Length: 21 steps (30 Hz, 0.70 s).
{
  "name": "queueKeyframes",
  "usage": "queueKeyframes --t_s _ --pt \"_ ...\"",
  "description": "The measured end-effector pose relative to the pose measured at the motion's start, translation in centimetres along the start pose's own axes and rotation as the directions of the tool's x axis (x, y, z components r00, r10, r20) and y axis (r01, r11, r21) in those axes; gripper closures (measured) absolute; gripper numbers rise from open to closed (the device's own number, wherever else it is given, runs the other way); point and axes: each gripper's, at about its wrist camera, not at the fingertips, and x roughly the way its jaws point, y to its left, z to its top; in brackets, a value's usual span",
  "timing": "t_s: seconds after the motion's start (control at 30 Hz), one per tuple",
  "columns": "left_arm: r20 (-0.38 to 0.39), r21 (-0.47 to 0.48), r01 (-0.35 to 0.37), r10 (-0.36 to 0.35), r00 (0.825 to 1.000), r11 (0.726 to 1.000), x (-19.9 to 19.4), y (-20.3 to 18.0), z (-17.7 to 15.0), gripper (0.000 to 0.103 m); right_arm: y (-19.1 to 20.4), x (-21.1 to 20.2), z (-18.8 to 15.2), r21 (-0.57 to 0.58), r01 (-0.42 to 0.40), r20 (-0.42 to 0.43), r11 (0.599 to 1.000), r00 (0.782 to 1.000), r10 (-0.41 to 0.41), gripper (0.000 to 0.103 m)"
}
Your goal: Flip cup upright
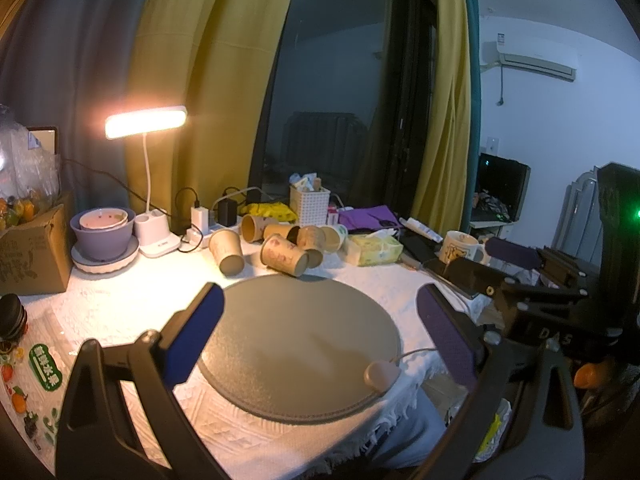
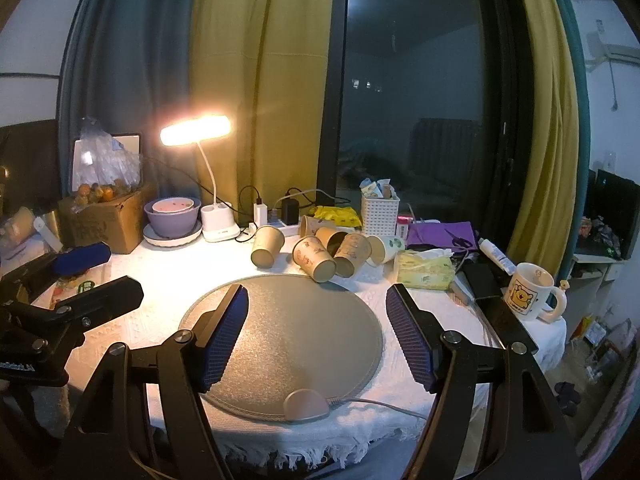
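Several brown paper cups lie on their sides in a cluster (image 1: 284, 254) (image 2: 314, 258) at the far edge of a round grey mat (image 1: 296, 344) (image 2: 296, 320). One cup (image 1: 227, 250) (image 2: 266, 246) lies apart to the left. My left gripper (image 1: 320, 320) is open and empty, hovering over the mat's near side. My right gripper (image 2: 318, 320) is open and empty over the mat too. The right gripper also shows at the right of the left wrist view (image 1: 516, 264). The left gripper shows at the left of the right wrist view (image 2: 80, 280).
A lit desk lamp (image 2: 218, 224), purple bowls (image 2: 172, 216), chargers (image 2: 276, 212), a white basket (image 2: 380, 208) and a tissue pack (image 2: 424, 268) line the back. A cartoon mug (image 2: 528, 296) stands right. A cardboard box (image 2: 104, 216) stands left. A pink puck with cable (image 2: 306, 404) rests on the mat's near edge.
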Motion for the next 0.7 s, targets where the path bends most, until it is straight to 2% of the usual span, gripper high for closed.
queueKeyframes --t_s 0.43,0.7 --pt "0.000 -0.003 -0.001 0.001 1.000 1.000 0.5 0.1 0.4 0.005 0.0 0.0 0.1 -0.001 0.001 0.003 1.000 1.000 -0.001 0.028" --pt "-0.059 -0.014 0.002 -0.003 0.998 1.000 3.2 0.9 0.3 0.005 -0.8 1.6 0.8 0.005 0.013 -0.006 1.000 1.000 -0.013 0.028"
